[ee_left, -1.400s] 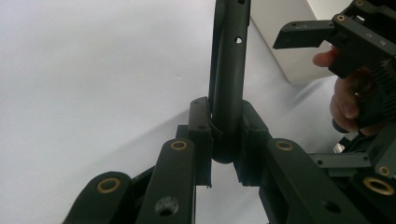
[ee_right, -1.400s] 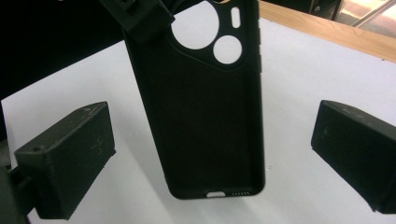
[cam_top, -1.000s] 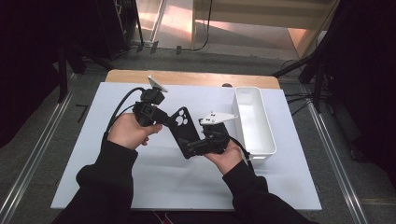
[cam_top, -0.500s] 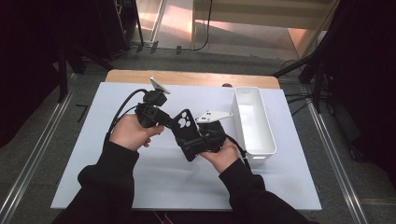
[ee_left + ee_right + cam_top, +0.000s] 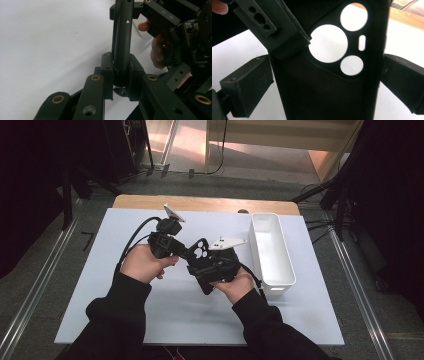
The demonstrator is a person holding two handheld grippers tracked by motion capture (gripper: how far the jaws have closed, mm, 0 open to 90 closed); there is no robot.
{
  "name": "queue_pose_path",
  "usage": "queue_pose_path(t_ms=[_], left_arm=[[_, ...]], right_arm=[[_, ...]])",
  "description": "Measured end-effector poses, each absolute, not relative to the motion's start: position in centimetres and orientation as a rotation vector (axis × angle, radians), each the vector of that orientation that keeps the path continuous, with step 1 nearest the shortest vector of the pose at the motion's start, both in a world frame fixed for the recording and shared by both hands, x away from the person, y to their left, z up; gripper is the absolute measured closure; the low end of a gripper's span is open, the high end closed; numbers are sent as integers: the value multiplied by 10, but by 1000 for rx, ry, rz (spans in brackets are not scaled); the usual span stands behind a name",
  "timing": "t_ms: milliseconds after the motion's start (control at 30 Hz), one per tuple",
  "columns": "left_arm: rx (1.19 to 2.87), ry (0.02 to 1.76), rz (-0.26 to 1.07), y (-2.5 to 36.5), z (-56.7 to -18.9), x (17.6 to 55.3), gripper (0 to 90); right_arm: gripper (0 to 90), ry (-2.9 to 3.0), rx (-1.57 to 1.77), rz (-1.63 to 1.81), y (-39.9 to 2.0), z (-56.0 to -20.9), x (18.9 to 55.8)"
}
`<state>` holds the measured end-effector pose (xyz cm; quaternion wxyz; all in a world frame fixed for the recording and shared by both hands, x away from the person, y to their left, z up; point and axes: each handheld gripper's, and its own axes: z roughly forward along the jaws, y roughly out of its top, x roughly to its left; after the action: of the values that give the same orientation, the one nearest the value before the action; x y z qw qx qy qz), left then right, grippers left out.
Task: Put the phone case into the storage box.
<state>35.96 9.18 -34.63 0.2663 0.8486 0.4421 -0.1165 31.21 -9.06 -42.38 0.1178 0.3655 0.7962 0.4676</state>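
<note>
A black phone case (image 5: pixel 201 252) with round camera cut-outs is held above the white table between both grippers. My left gripper (image 5: pixel 186 251) comes in from the left, its jaws shut on the thin edge of the case (image 5: pixel 122 37); the left gripper (image 5: pixel 121 72) pinches it near the bottom end. My right gripper (image 5: pixel 209 266) holds the case from below. In the right gripper view the case (image 5: pixel 317 97) spans the gap, and the right gripper (image 5: pixel 327 82) has a pad pressed on each long side. The person's hands wrap both handles.
A white rectangular bin (image 5: pixel 276 288) stands empty at the right of the white table cover (image 5: pixel 100 285). The table's wooden far edge (image 5: pixel 200 202) runs behind it. Metal rails (image 5: pixel 35 290) flank the table on the floor.
</note>
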Motion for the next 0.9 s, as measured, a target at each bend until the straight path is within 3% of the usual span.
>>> queue_pose_path(t_ms=[100, 267, 500, 900], left_arm=[[2281, 1196, -314, 91, -346, 359, 790], [2280, 1203, -313, 90, -347, 359, 788], [2281, 1175, -309, 91, -347, 359, 771], [2207, 1150, -277, 103, -331, 358, 572]], right_arm=[[1, 2326, 1073, 1358, -89, -424, 313], [92, 2328, 1060, 1364, -90, -424, 312], [111, 2339, 1045, 1332, -89, -422, 311], [117, 2387, 1027, 1336, -90, -422, 312]])
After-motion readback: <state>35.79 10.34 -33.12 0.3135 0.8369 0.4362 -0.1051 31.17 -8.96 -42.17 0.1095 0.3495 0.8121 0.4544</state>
